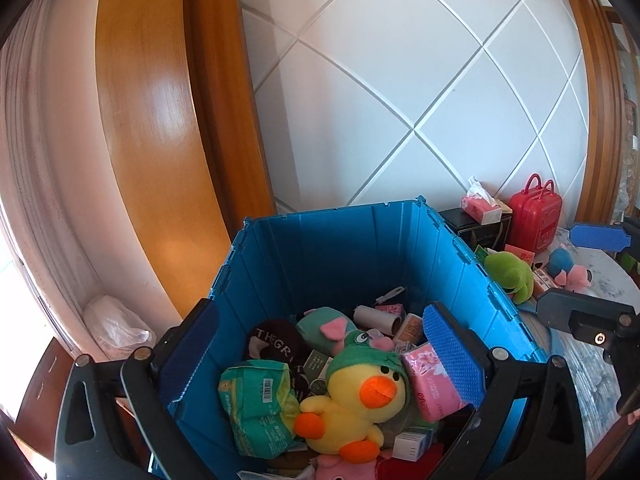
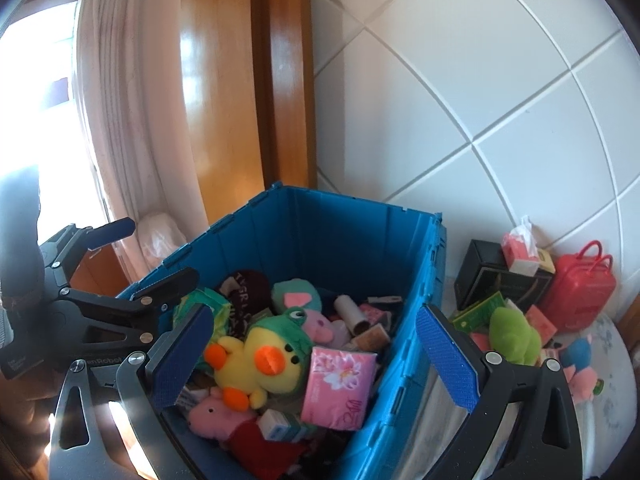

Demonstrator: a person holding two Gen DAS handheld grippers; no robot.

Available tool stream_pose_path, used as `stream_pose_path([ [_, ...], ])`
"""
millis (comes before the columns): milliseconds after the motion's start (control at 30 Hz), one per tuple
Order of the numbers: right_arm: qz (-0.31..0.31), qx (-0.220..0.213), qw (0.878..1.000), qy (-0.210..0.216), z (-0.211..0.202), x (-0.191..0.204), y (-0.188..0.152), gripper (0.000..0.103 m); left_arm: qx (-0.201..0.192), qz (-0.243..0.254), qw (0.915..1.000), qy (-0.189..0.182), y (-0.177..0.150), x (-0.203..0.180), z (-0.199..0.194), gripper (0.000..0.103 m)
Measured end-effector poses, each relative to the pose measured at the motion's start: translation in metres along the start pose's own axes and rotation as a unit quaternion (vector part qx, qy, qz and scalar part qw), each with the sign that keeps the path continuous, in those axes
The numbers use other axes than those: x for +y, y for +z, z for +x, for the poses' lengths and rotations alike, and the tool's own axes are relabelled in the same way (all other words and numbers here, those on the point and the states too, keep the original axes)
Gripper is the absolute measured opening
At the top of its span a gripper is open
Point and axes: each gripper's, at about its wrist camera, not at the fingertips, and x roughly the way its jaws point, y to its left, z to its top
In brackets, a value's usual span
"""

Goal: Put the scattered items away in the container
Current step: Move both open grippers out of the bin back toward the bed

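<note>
Both your grippers hang spread and empty-handed above the blue crate (image 1: pixel 340 248).

Your left gripper (image 1: pixel 328 344) and right gripper (image 2: pixel 320 360) frame the yellow duck plush (image 2: pixel 260 364) inside; the green frog plush (image 2: pixel 514 334) lies outside, by the red toy suitcase (image 2: pixel 580 292).

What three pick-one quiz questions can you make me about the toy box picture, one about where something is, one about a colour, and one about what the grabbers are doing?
1. Where is the yellow duck plush?
A. on the table
B. inside the crate
C. on the red suitcase

2. What colour is the crate?
A. blue
B. white
C. orange

3. How is the left hand-held gripper?
A. shut on the duck
B. shut on a tissue pack
C. open, holding nothing

Answers:
1 B: the duck lies on the pile within the crate walls.
2 A: every wall is blue.
3 C: its pads stand wide apart above the crate with nothing between them; the right hand-held gripper is open too.
</note>
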Motion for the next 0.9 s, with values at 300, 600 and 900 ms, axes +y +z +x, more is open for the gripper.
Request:
stream_pose_path([
  [300,0.035,0.004,0.999,-0.02,-0.047,-0.066,-0.025,0.103,0.039,-0.011,0.9992,-0.009,0.007,-0.073,-0.014,0.103],
  [600,0.07,0.012,0.996,-0.053,-0.098,-0.144,-0.053,0.103,0.054,0.0,0.9985,-0.006,0.013,-0.157,-0.033,0.103],
  [900,0.091,0.018,0.993,-0.07,-0.136,-0.212,-0.076,0.103,0.071,-0.006,0.9974,0.0,0.021,-0.229,-0.042,0.103],
])
